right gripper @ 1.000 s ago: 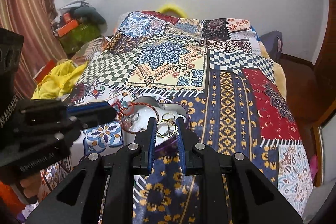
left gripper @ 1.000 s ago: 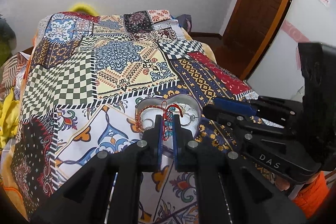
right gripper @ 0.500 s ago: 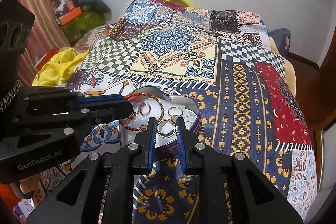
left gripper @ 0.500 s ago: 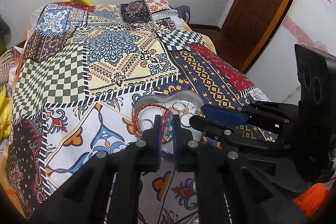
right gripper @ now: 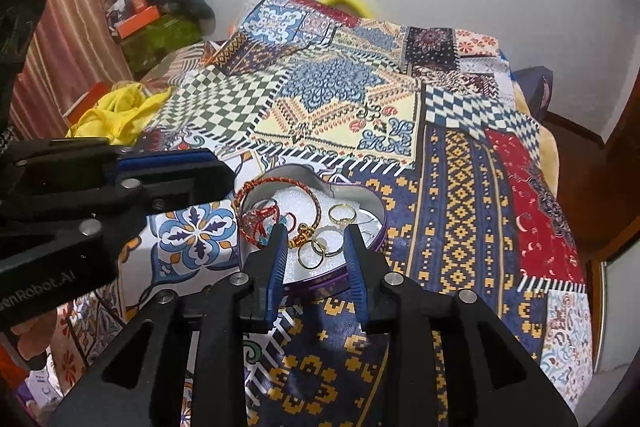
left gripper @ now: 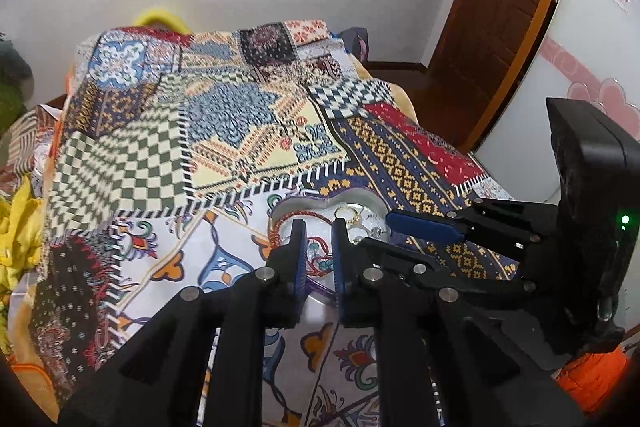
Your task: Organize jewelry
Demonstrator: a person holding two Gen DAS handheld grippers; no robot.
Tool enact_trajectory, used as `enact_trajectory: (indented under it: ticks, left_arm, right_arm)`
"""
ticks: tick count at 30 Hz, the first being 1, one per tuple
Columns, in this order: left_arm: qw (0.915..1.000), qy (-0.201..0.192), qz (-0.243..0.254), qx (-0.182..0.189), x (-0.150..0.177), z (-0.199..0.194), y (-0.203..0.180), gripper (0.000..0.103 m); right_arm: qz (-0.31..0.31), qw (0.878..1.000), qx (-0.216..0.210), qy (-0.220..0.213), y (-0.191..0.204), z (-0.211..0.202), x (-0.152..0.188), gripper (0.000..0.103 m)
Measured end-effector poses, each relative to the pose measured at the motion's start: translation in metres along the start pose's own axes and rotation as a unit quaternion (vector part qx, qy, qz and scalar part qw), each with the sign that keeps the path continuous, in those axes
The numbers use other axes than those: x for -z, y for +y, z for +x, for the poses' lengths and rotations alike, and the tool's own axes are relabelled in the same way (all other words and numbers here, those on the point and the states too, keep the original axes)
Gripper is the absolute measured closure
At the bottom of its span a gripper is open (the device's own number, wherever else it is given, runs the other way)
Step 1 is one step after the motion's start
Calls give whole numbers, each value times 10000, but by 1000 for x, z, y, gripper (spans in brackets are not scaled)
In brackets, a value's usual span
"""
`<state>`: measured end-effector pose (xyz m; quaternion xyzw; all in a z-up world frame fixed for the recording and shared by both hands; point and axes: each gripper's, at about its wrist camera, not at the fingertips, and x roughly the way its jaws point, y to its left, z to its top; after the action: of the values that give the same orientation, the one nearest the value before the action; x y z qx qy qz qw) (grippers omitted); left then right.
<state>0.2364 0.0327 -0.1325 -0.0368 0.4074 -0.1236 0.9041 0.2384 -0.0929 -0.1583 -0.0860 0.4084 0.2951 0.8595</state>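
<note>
Bedroom, patchwork bedspread (right gripper: pixel 460 187): we work both grippers over a heart-shaped tin (right gripper: pixel 380 215) at lower centre of both views, w/ jewelry already inside on white foam. Our right gripper (right gripper: pixel 316 239) hovers at the tin's near rim, jaws opening, nothing pressed between the pads; the gold rings (right gripper: pixel 320 249) lie in the gap between its fingertips, just ahead, so it's the nearer tool for them. A lone gold ring (right gripper: pixel 342 215) sits a bit farther toward the tin's right lobe. Our left gripper (left gripper: pixel 318 243) has its jaws nearly together, a narrow gap showing; red cord and blue beads of the bracelet tangle (right gripper: pixel 264 219) show in that gap, but we can't tell if the pads touch them. In the right view it comes in from the left edge, tips at the tin's left rim, beside the red bangle (right gripper: pixel 280 203). We judge the next move turns on the rings lying flat, straight ahead along the right fingers' line, approx centred btwn the pads.
</note>
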Motion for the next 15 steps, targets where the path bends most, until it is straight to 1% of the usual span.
enact_trajectory:
  ticks: [3, 8, 11, 15]
  left_arm:
    - [9998, -191, 4, -110, -3, -18, -2, 91]
    - [9977, -614, 30, -286, -9, -56, -8, 87]
    - [9940, -1007, 72, -413, -11, -88, -15, 81]
    - [9849, -1629, 172, -559, -12, -137, -29, 72]
  right_arm:
    - [13, 9999, 62, -156, 2, -14, -3, 77]
    - [56, 9980, 197, -594, 6, -53, -9, 77]
    - [79, 9945, 290, -1001, 11, -87, -13, 77]
    - [33, 9840, 432, -1726, 24, -142, -15, 77]
